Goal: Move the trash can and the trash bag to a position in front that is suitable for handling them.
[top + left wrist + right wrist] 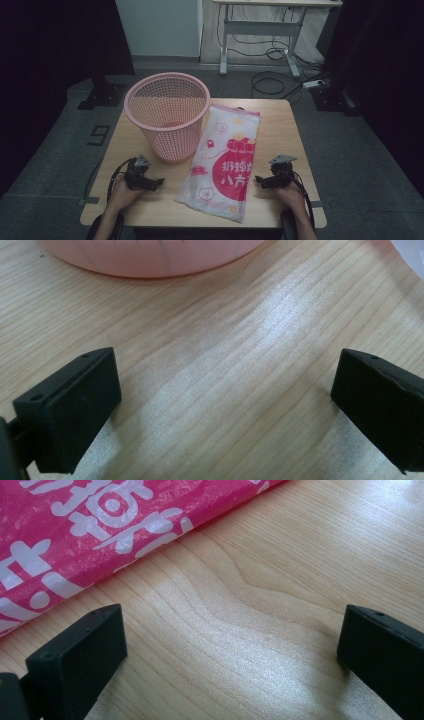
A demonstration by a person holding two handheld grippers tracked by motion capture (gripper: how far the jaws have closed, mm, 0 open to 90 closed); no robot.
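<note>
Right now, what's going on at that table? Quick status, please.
Left gripper and right gripper both open, jaws wide, resting on table. Pink basket upright, plastic bag flat beside it, untouched. Nothing between the jaws.

In the left gripper view the pink basket [150, 257] is cut off by the top edge, leaving just its base. The right gripper view crops the printed bag [100, 525], its white characters incomplete. From above, the bag's small print is unreadable.
</note>
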